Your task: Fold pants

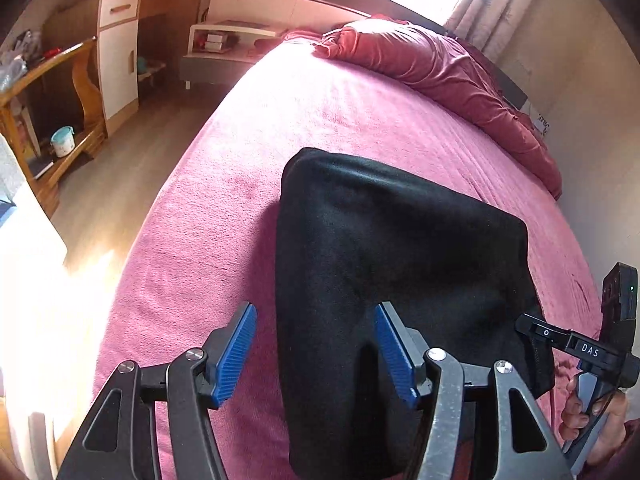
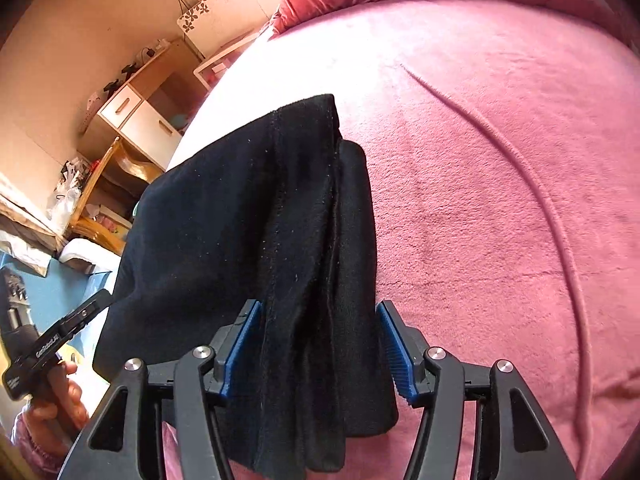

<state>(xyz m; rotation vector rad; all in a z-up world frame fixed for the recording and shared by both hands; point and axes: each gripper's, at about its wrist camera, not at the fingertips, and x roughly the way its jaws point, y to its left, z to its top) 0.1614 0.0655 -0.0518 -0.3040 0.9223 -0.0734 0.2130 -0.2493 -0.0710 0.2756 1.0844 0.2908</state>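
The black pants lie folded into a compact stack on the pink bed cover. My left gripper is open above the stack's left near edge, with its left pad over the bed cover and its right pad over the cloth. In the right wrist view the pants show several layered edges and a seam. My right gripper is open, its blue pads standing on either side of the stack's right near end, not pinching it. The right gripper body shows in the left wrist view.
A rumpled red duvet lies along the head of the bed. A wooden desk and shelves and a white nightstand stand beyond the bed's left edge, over a wood floor. A long crease runs across the cover at the right.
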